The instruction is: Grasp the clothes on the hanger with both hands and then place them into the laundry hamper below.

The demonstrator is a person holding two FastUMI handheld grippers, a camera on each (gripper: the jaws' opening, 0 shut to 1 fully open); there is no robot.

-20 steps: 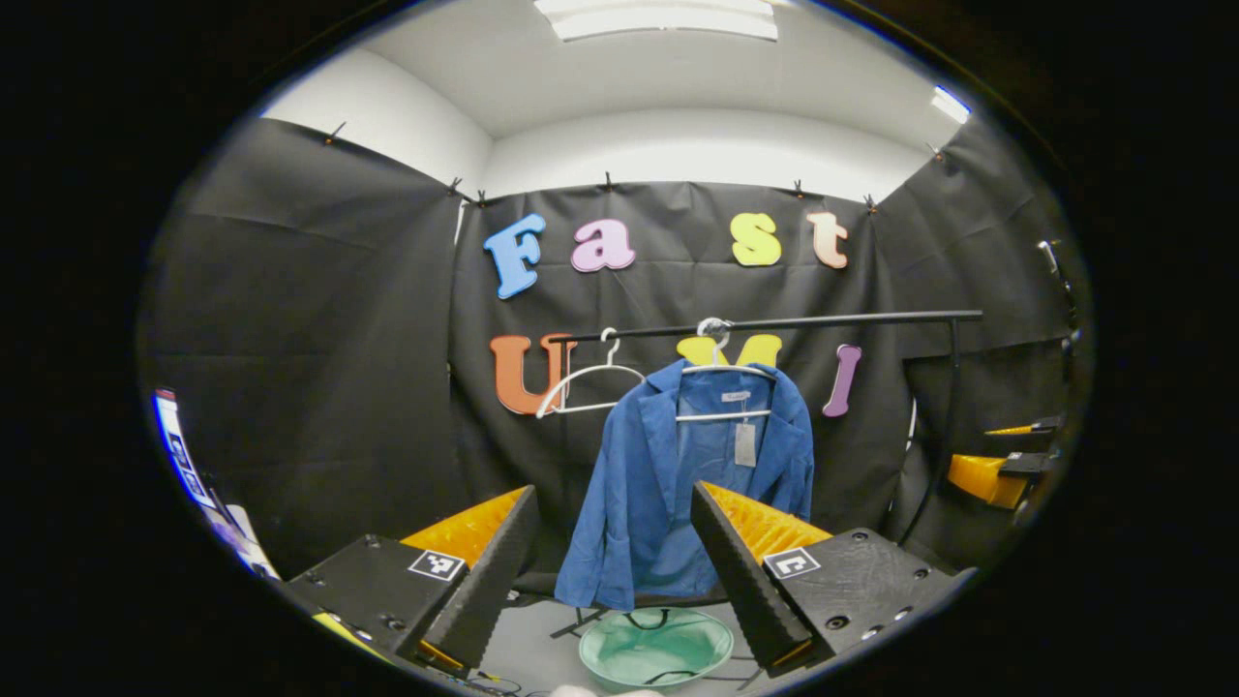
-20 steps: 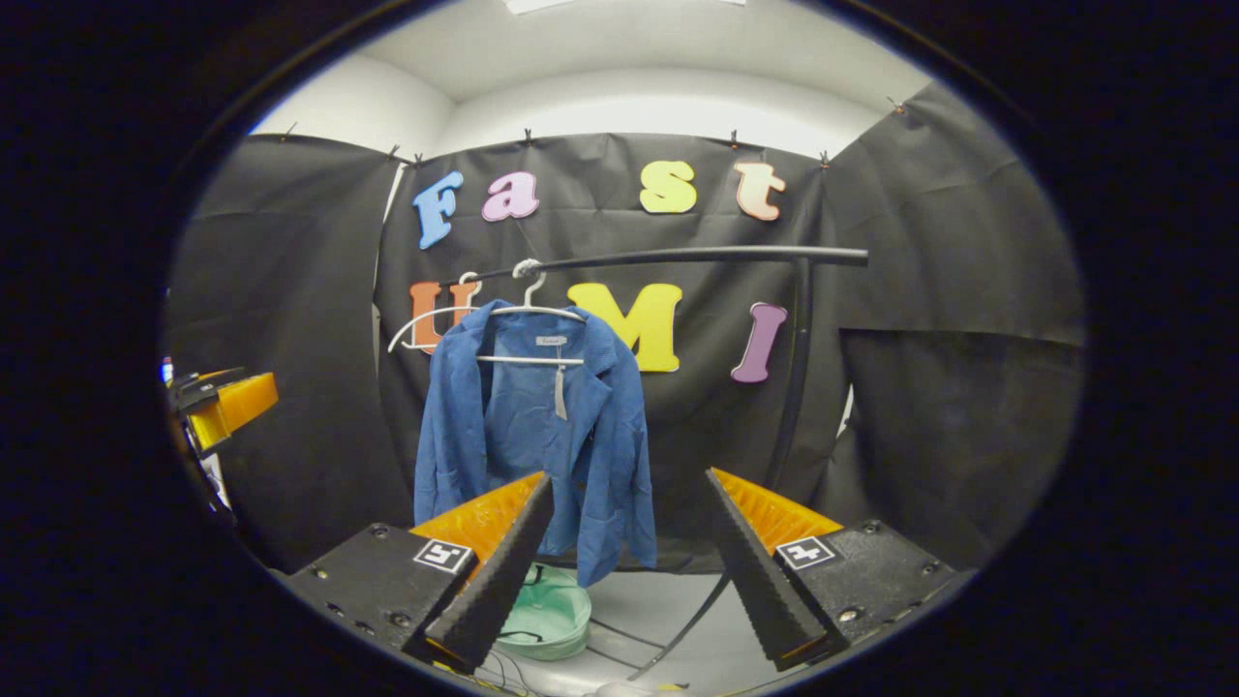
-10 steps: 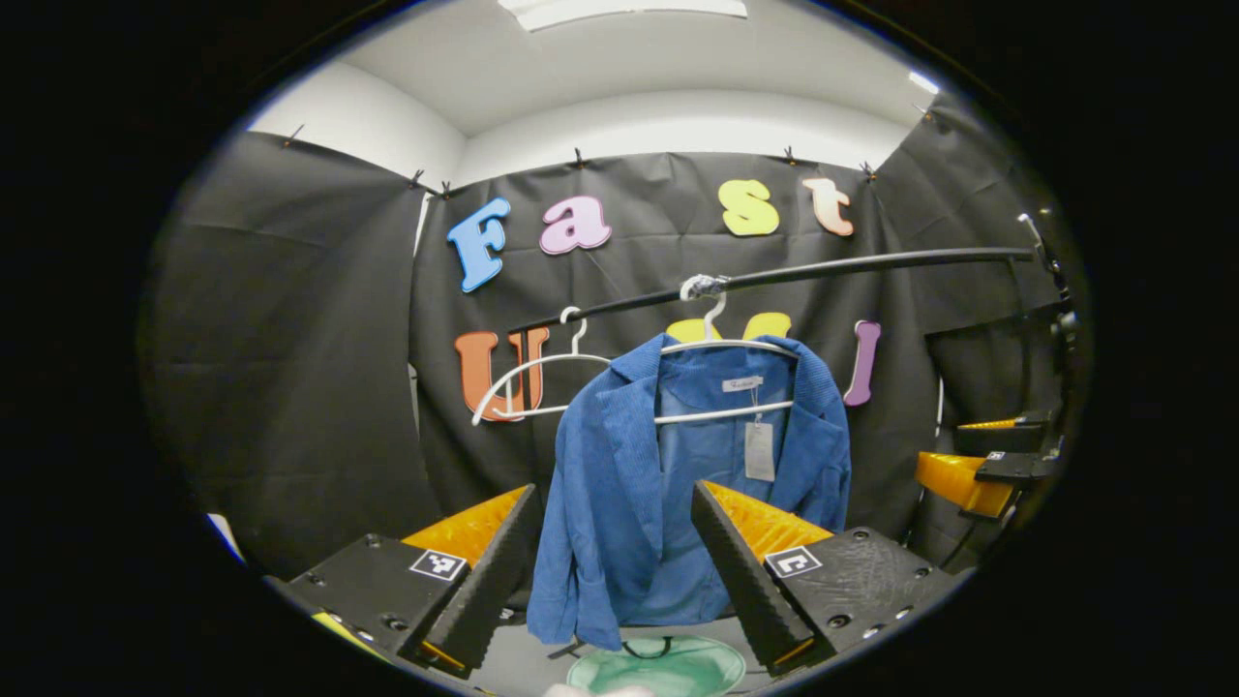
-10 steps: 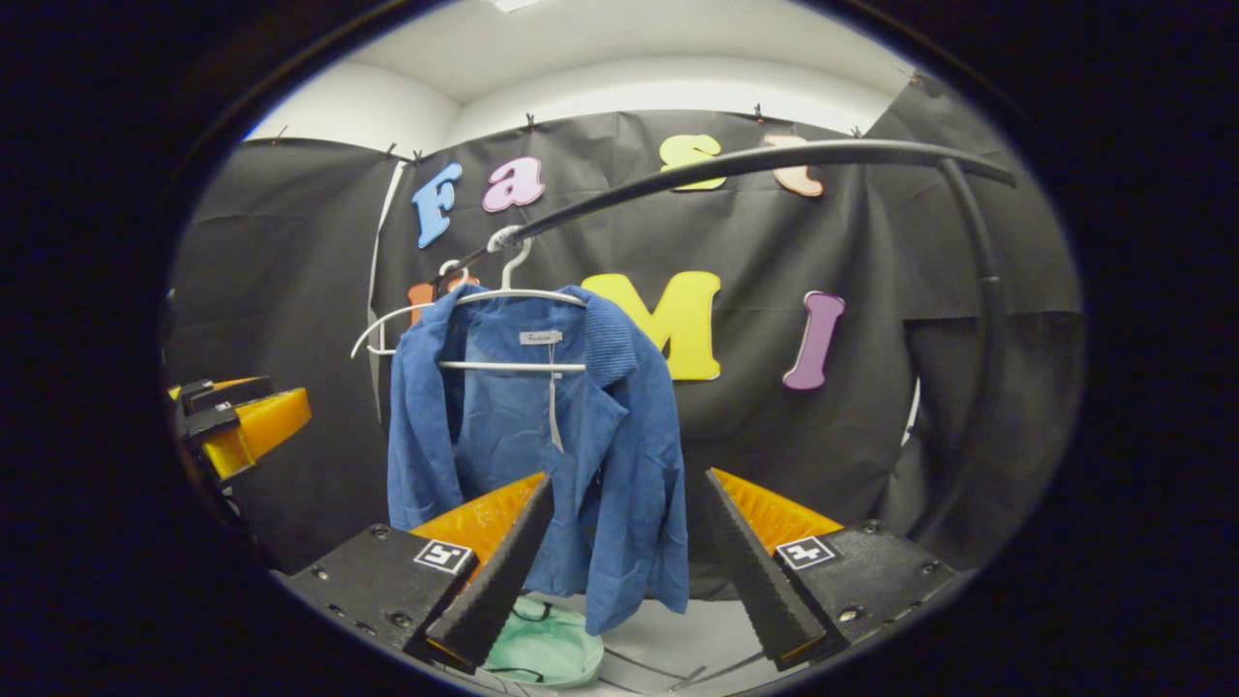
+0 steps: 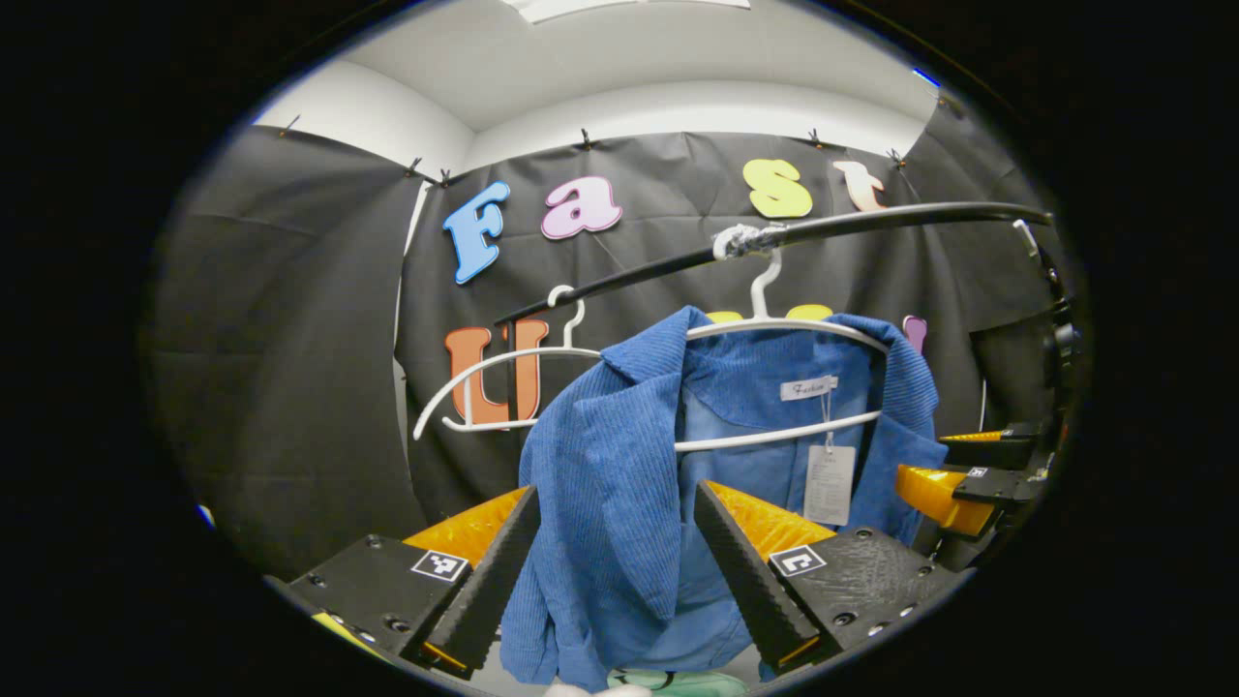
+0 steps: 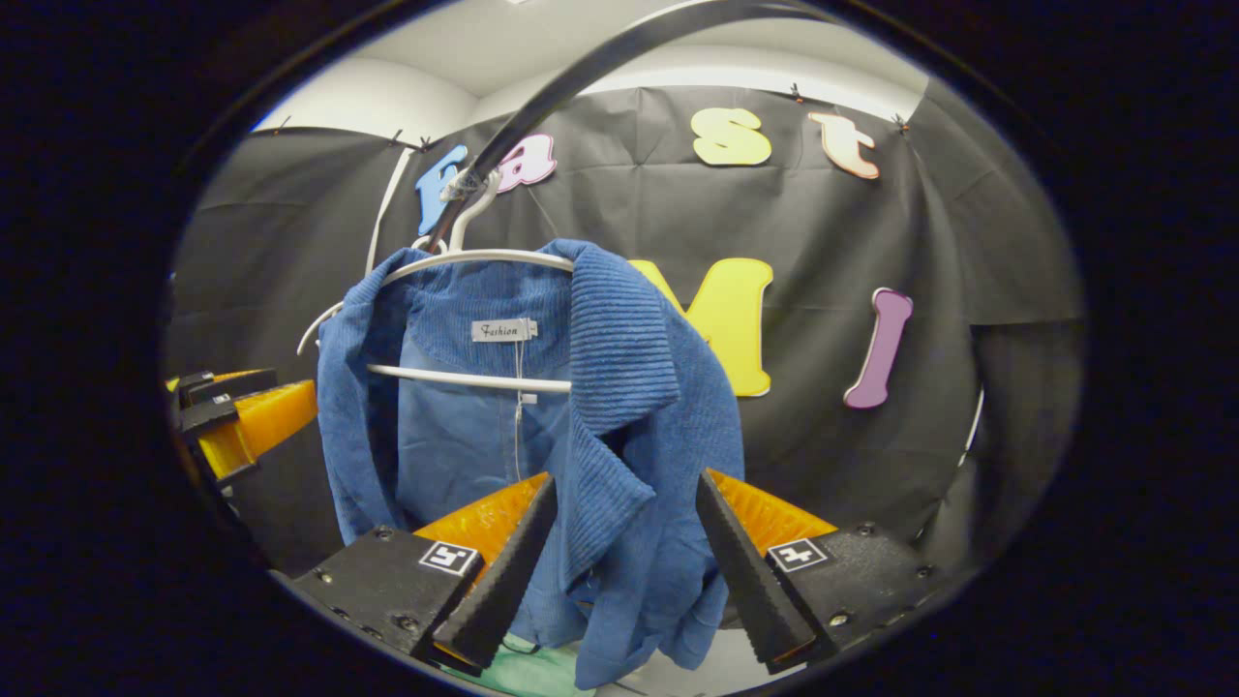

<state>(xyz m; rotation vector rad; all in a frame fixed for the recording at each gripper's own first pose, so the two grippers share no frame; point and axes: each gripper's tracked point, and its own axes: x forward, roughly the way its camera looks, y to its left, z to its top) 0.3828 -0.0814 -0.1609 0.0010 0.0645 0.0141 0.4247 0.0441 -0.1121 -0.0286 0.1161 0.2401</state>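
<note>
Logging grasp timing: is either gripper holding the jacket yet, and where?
Nothing held. Left gripper and right gripper are open, each straddling a front panel of the blue jacket.

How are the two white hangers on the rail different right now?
The near hanger carries the blue jacket; the far hanger is bare. The near hanger's hook sits at a taped spot on the rail, while the far hanger's hook sits farther along, on plain rail. Both are white and hang from the same rail.
</note>
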